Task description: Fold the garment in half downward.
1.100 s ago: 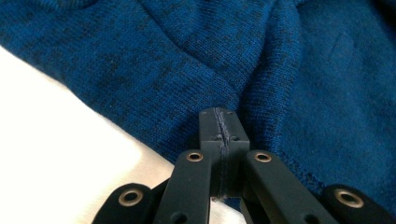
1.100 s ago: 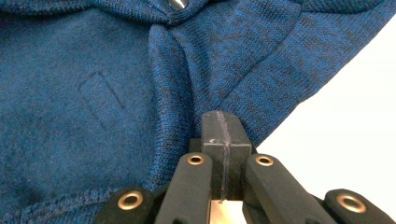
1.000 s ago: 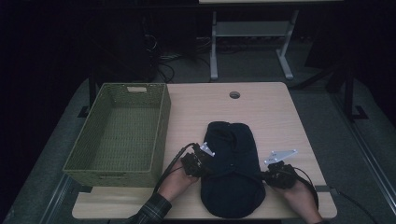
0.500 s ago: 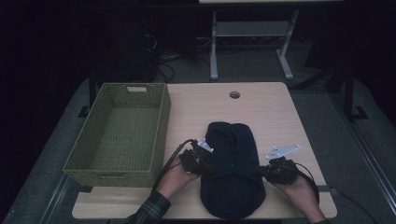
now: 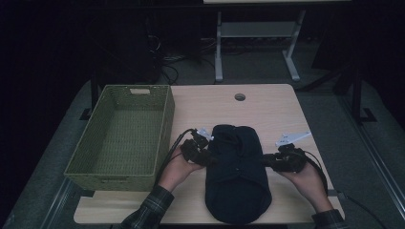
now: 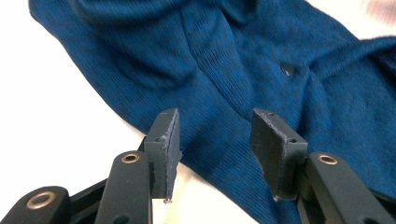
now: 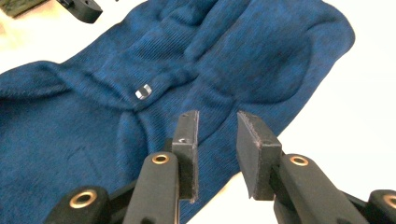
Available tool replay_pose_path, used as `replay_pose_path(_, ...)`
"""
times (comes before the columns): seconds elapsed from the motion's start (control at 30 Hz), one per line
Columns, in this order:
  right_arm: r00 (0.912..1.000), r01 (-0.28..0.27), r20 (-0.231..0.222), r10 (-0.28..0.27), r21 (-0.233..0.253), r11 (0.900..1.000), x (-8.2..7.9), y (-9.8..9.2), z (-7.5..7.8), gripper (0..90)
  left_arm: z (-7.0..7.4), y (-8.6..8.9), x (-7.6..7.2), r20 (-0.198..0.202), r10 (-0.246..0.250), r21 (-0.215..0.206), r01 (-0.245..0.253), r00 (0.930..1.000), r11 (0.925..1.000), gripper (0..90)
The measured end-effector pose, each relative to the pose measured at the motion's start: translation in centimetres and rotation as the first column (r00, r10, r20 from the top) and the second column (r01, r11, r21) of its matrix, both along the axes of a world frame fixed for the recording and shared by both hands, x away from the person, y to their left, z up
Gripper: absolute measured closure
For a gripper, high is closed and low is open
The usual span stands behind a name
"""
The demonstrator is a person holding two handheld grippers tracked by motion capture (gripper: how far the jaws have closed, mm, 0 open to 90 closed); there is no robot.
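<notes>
Your left gripper [image 5: 206, 153] touches the dark folded garment [image 5: 237, 174], lower centre | your right gripper [image 5: 272, 161] at its right edge | empty green wicker basket [image 5: 122, 133], left of frame.

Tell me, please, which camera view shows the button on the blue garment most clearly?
The right gripper view: the button catches light and stands out on the garment. In the left gripper view it is a dark dot with little contrast. In the high view the garment looks nearly black and I cannot make out a button.
</notes>
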State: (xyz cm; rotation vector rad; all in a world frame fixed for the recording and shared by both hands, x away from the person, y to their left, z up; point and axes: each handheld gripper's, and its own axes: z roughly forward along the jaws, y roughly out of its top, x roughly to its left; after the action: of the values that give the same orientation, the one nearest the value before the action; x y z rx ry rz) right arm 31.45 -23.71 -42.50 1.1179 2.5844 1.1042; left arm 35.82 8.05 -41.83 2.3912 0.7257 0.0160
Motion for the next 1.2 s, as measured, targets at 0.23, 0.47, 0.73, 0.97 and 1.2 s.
replay_pose_path(0.23, 0.9998, 0.005, 0.020, -0.005, 0.005, 1.000, 2.3, -0.1, 1.6, 68.7, 1.5, 0.0, 2.0, 0.045, 0.008, -0.018, -0.007, 0.9990, 0.9998, 54.5)
replay_pose_path(0.47, 0.9991, 0.004, 0.043, -0.005, 0.021, 1.000, 4.7, 0.1, 2.9, 67.9, 3.0, -0.1, 4.3, 0.066, 0.046, -0.046, -0.043, 0.9968, 0.9980, 58.1)
replay_pose_path(0.73, 0.9990, 0.012, 0.043, -0.012, 0.014, 1.000, 8.2, 0.6, 3.0, 67.3, 3.7, -0.6, 7.5, 0.077, 0.091, -0.052, -0.087, 0.9929, 0.9949, 61.1)
replay_pose_path(0.97, 0.9989, 0.036, 0.030, -0.037, 0.021, 0.999, 11.4, 1.2, 2.4, 65.9, 2.4, -1.0, 10.3, 0.080, 0.115, -0.017, -0.114, 0.9901, 0.9933, 61.3)
replay_pose_path(1.2, 0.9977, 0.068, 0.011, -0.067, -0.005, 0.998, 14.0, 1.7, 0.5, 64.8, -0.1, -1.4, 12.1, 0.049, 0.139, -0.007, -0.139, 0.9891, 0.9903, 59.9)
